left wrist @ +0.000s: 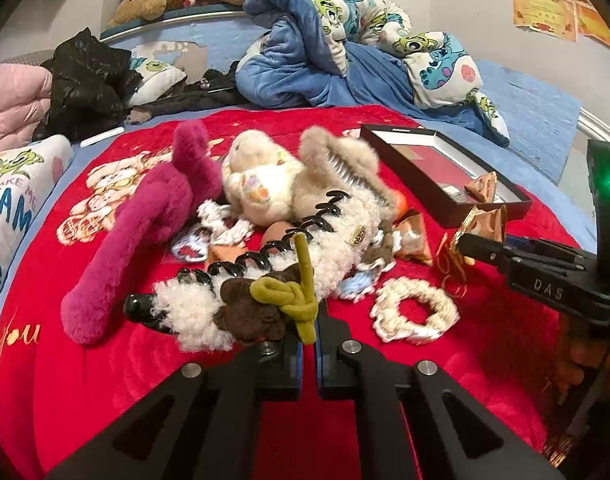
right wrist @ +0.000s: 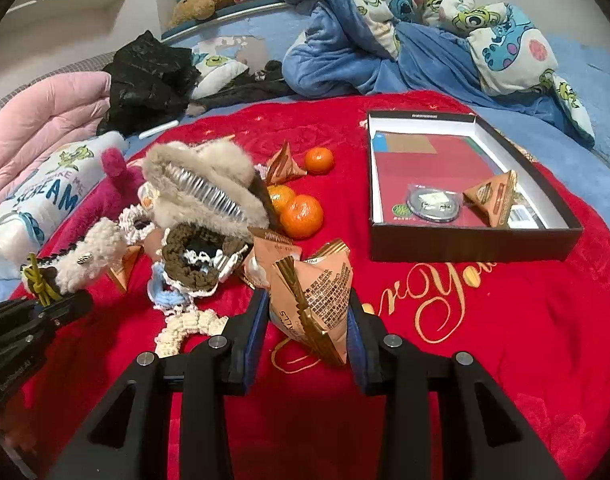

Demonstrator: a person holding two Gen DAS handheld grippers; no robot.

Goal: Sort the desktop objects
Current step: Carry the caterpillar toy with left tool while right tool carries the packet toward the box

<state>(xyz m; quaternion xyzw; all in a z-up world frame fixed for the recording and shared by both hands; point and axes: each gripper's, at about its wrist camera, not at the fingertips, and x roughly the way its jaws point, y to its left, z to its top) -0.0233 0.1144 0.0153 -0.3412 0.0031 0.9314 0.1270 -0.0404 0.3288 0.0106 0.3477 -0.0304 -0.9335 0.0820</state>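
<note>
My left gripper (left wrist: 309, 320) is shut on a fluffy white hair claw clip (left wrist: 265, 276) with black teeth, a brown flower and an olive bow; the clip is lifted over the red blanket. It also shows in the right wrist view (right wrist: 89, 256). My right gripper (right wrist: 307, 316) is shut on a copper triangular snack packet (right wrist: 313, 292) and holds it above the blanket. The right gripper also shows in the left wrist view (left wrist: 477, 248). A black box (right wrist: 473, 246) with a white inside holds another snack packet (right wrist: 493, 196) and a round foil pack (right wrist: 433, 202).
A pile lies at the left: a magenta plush clip (left wrist: 145, 232), a beige fur clip (right wrist: 201, 184), a cream plush toy (left wrist: 257, 176), scrunchies (left wrist: 415, 314), more snack packets (left wrist: 413, 236). Three tangerines (right wrist: 303, 214) lie mid-blanket. Quilts and clothes lie behind.
</note>
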